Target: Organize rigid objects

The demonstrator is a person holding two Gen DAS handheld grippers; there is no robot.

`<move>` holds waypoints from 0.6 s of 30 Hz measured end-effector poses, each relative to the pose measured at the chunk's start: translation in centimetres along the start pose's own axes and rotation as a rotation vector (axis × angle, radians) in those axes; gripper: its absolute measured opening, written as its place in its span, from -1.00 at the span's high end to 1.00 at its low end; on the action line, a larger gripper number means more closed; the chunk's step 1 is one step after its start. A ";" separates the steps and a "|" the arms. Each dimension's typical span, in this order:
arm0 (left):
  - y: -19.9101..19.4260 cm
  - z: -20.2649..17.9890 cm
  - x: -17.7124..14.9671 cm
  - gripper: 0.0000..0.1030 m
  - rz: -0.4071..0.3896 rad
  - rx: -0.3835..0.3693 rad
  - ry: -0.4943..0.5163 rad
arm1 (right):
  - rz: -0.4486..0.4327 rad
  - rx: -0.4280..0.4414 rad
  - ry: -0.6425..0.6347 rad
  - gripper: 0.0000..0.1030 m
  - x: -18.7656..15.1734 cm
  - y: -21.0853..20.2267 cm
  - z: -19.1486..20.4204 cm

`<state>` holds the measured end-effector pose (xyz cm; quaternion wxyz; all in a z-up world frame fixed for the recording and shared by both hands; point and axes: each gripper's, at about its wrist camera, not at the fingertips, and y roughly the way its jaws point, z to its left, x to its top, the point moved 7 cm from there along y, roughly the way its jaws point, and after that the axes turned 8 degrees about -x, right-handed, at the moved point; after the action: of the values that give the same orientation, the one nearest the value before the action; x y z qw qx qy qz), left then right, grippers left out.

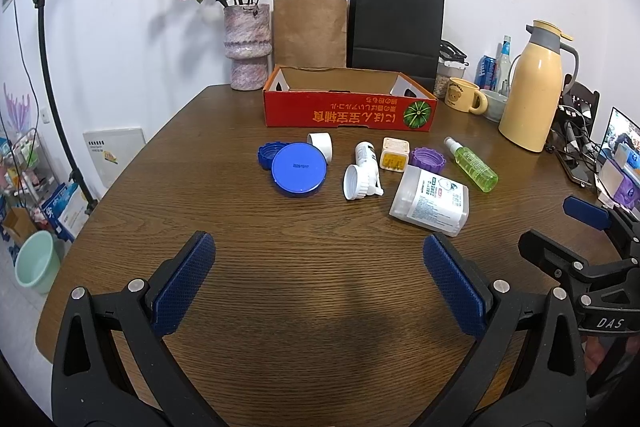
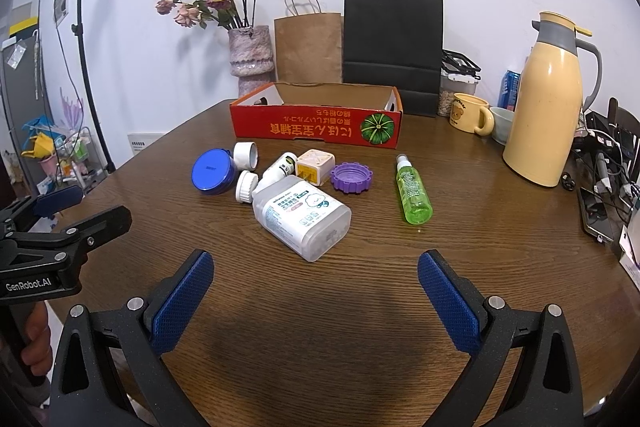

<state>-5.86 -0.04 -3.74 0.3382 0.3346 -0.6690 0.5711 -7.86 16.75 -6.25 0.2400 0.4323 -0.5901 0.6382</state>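
Clutter sits in a loose row mid-table: blue tin (image 1: pixel 299 169), white caps (image 1: pixel 321 143), small white bottle (image 1: pixel 366 157), yellow cube (image 1: pixel 395 154), purple cap (image 1: pixel 428 159), green spray bottle (image 1: pixel 472 165) and the big white container (image 1: pixel 430 203) lying on its side nearest you. Behind them the red box (image 1: pixel 348 109) stands empty (probably where it all goes), its open top facing you for an easy drop. Your left gripper (image 1: pixel 318 287) and right gripper (image 2: pixel 316 289) both hover above bare wood short of the row, jaws spread wide, holding nothing. The white container blocks the right gripper's straight line to the smaller pieces, so it looks the sensible first pick. Mind the mug (image 1: pixel 464 95) and thermos (image 1: pixel 534 87) at right; vase (image 1: pixel 247 47) and bags (image 1: pixel 394 27) crowd the box's far side.
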 end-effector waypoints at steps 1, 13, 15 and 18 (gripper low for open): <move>0.0 0.0 0.0 -1.00 0.000 -0.002 -0.001 | 0.000 0.000 0.000 -1.00 0.0 0.0 0.0; -0.1 -0.2 0.0 -1.00 -0.001 -0.004 0.001 | 0.000 0.001 0.001 -1.00 0.0 0.0 0.0; -0.1 -0.2 0.0 -1.00 -0.001 -0.002 0.002 | 0.000 0.001 0.001 -1.00 0.0 0.0 -0.1; -0.1 -0.2 0.0 -1.00 -0.002 -0.001 0.000 | -0.001 0.001 0.000 -1.00 0.0 0.0 -0.1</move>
<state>-5.78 0.16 -3.65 0.3390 0.3352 -0.6688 0.5705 -7.90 16.84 -6.25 0.2401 0.4326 -0.5894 0.6386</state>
